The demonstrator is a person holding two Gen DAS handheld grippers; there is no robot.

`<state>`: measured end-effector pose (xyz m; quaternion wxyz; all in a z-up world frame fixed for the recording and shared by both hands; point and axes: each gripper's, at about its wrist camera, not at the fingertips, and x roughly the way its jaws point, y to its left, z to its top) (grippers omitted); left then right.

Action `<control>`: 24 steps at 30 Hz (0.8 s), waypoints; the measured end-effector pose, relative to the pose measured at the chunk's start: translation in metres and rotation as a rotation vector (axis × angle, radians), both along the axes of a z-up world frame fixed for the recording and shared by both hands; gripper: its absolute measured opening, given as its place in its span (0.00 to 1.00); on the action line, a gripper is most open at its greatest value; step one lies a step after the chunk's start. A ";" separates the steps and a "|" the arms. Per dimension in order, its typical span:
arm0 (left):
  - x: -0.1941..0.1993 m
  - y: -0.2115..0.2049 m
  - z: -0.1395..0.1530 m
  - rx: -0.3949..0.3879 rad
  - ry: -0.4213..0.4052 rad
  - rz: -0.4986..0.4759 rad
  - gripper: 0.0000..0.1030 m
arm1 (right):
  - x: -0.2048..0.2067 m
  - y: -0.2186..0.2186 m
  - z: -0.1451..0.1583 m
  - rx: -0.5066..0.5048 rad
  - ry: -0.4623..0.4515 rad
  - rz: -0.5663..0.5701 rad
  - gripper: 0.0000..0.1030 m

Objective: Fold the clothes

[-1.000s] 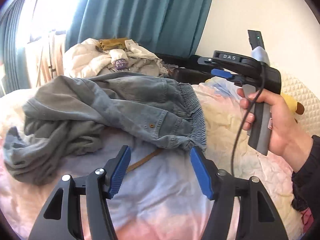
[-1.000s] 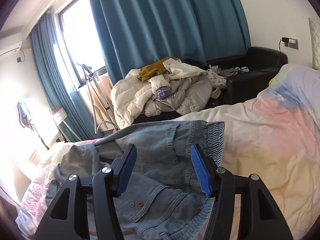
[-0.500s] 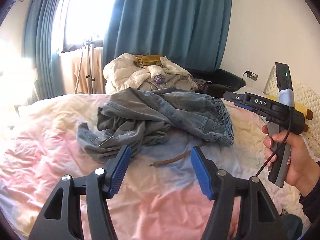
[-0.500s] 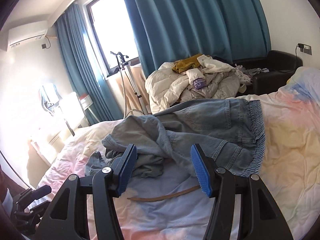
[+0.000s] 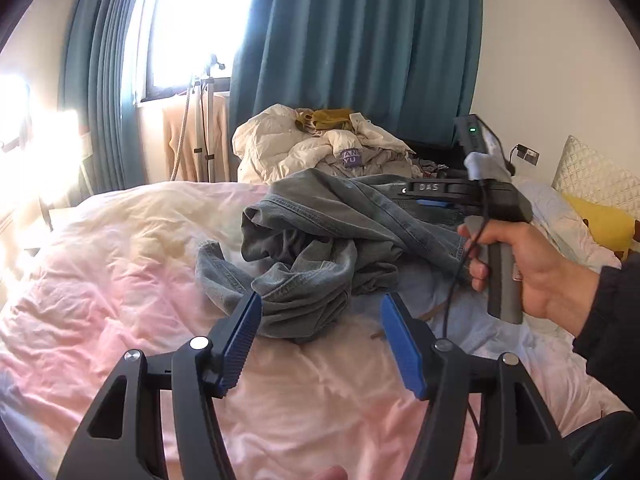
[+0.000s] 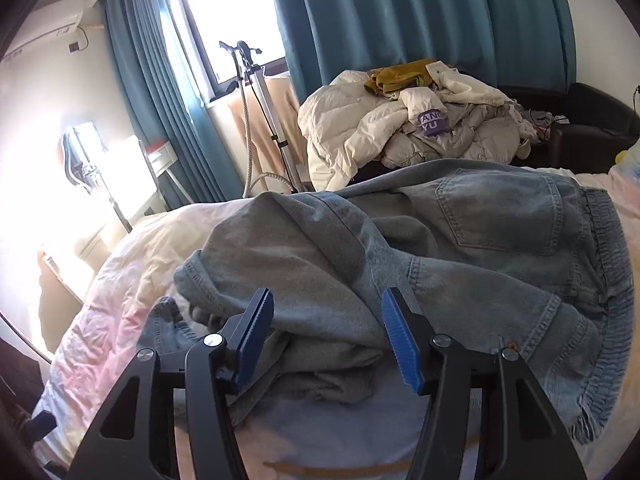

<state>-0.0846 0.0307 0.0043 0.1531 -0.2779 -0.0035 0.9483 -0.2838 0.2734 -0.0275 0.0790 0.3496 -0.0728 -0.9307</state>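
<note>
Denim, grey-blue and crumpled, is where everything centres: the jeans [image 5: 320, 240] lie in a heap on the pink-and-cream bed [image 5: 120, 280], legs bunched toward the near edge and the elastic waistband away to the right. A second ago the left hand-held gripper [image 5: 320, 336] hung close over the fabric; it now sits further back with the heap beyond its tips, while the right hand-held gripper [image 6: 328, 332] has dropped in low over a rumpled leg. Both are released with nothing between the blue pads [image 6: 400, 340], so I judge no fold begun, only a first grasp approaching.
</note>
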 end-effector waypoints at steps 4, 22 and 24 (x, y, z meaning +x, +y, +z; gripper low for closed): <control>-0.026 -0.013 -0.012 0.055 -0.014 0.003 0.62 | -0.061 -0.013 -0.022 0.078 -0.008 0.010 0.55; -0.048 -0.026 -0.025 0.097 -0.042 0.070 0.62 | -0.024 -0.054 -0.005 0.132 0.035 0.077 0.06; -0.042 -0.025 -0.020 0.102 -0.030 0.061 0.62 | 0.009 -0.057 0.012 0.138 0.058 0.107 0.06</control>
